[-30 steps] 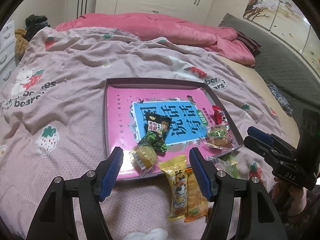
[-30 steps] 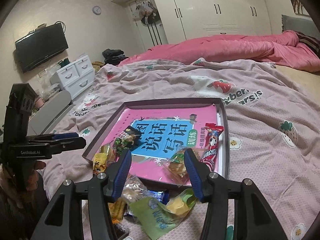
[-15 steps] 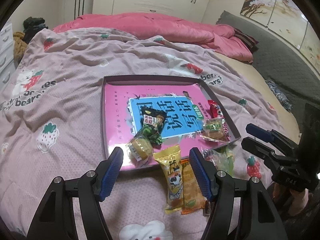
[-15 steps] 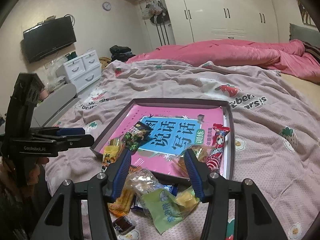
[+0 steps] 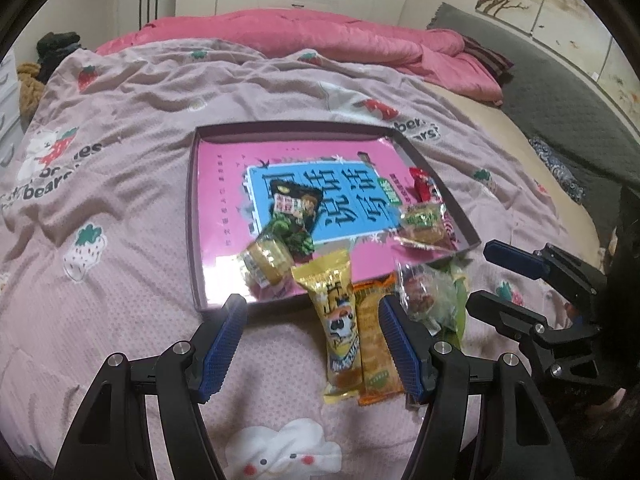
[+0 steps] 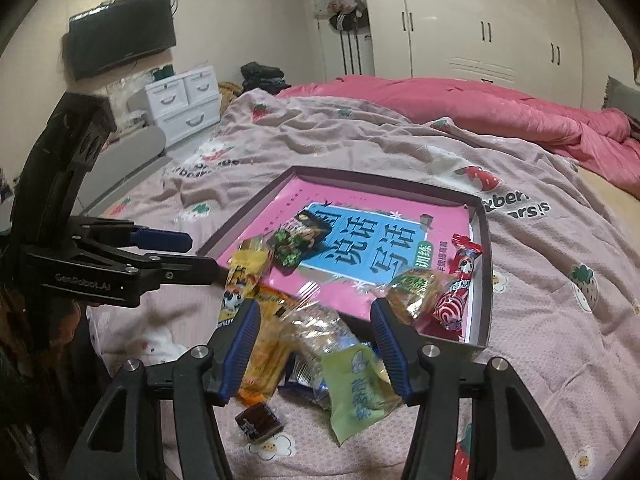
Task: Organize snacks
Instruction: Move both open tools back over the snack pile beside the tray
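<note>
A shallow dark-rimmed tray [image 5: 192,216] [image 6: 482,264] with a pink and blue book cover as its floor lies on the bed. In it are a dark green packet [image 5: 294,212], a round yellow pastry [image 5: 266,262], a wrapped cake [image 5: 422,224] and a red lollipop packet [image 6: 458,280]. In front of the tray lies a heap: a yellow cow packet [image 5: 336,320], an orange packet [image 5: 376,356], clear wrapped snacks [image 6: 320,332], a green packet [image 6: 356,392] and a small brown square [image 6: 258,422]. My left gripper [image 5: 312,344] is open and empty above the heap's left. My right gripper [image 6: 314,344] is open and empty over the heap.
The pink strawberry-print blanket [image 5: 120,184] covers the bed, with a bunched pink duvet [image 5: 320,36] behind. White drawers [image 6: 184,100] and a wall TV [image 6: 120,34] stand left of the bed. A grey sofa [image 5: 560,92] is on the right.
Both grippers have pulled back toward me and risen a little, so the tray and the heap sit farther ahead. Both stay open. No snack has moved.
</note>
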